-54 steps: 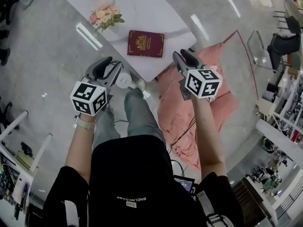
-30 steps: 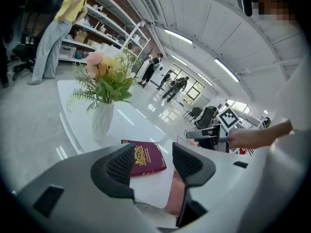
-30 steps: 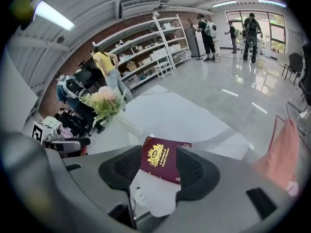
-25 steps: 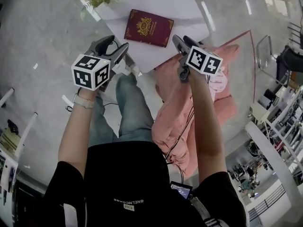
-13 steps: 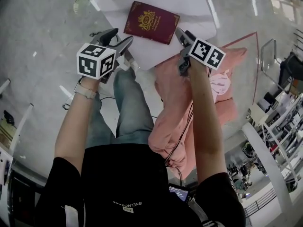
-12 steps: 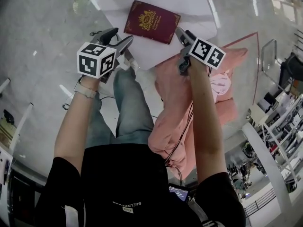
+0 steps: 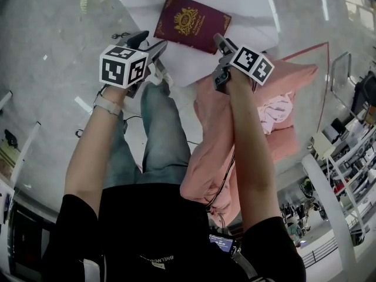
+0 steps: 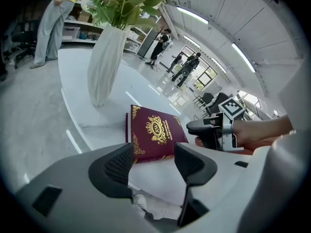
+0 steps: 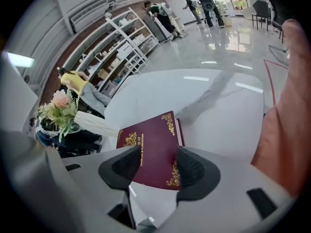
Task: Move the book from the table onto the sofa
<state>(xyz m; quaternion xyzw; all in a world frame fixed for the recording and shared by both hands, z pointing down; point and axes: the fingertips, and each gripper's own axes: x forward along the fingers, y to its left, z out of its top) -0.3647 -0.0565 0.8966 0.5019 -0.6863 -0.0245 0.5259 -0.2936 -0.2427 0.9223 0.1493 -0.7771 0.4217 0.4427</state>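
- Head view: both grippers have dropped toward the table (image 7: pixel 249 7) at upper centre. The left gripper (image 7: pixel 148 43) is now near the lower-left corner of the book (image 7: pixel 192 22), and the right gripper (image 7: pixel 220 44) near its lower-right. The book lies flat on the table, with the pink sofa (image 7: pixel 294 81) to the right.
- Left gripper view: the jaws have just been opening and stand wide apart, empty. The book's near edge shows just beyond them, at centre.
- Right gripper view: the jaws are apart and hold nothing, with the book's corner showing past them. The reach looks nearly done, but no grip is made yet.
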